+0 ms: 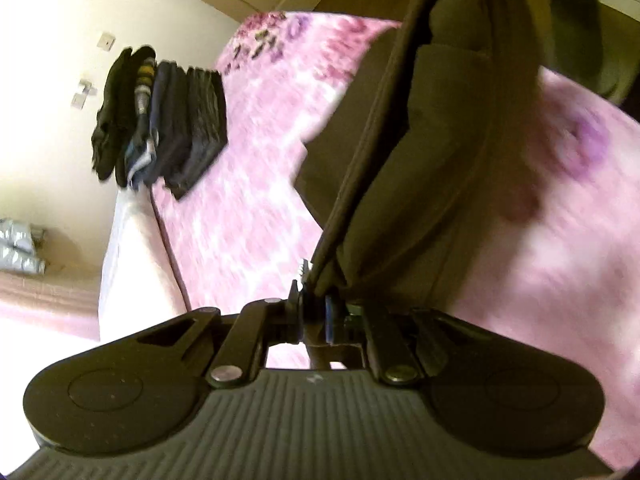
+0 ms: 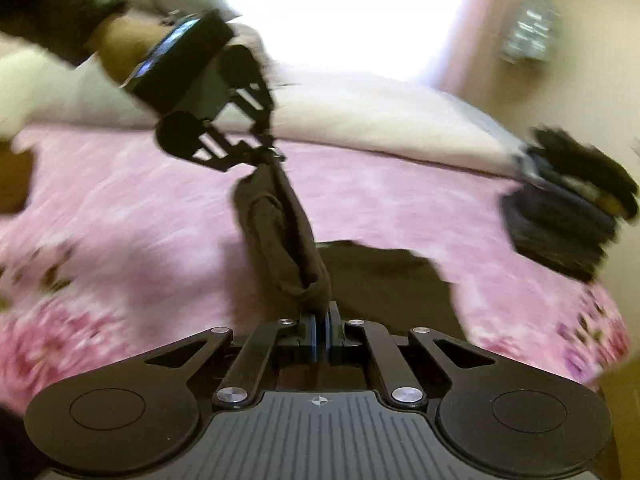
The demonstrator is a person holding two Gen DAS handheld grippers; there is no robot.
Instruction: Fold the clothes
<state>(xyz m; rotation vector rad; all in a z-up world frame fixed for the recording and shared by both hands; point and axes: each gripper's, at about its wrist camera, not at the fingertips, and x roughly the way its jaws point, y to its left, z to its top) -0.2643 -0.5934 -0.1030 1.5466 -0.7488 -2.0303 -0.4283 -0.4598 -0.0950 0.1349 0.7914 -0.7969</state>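
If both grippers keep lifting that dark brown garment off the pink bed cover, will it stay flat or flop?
Probably flop: the dark brown garment sags in a bunched roll between the left gripper and the right gripper. It seems light, since thin pinches on its edge carry it. Part of it drapes on the pink bed cover, so it will likely drag and swing.

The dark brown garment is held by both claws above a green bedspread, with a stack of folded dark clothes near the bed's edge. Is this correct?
One detail is wrong: the bedspread is pink with a floral print, not green, as the right wrist view shows. The rest holds: the left claw and right claw both grip the dark brown garment, and the stack of folded dark clothes sits near the edge.
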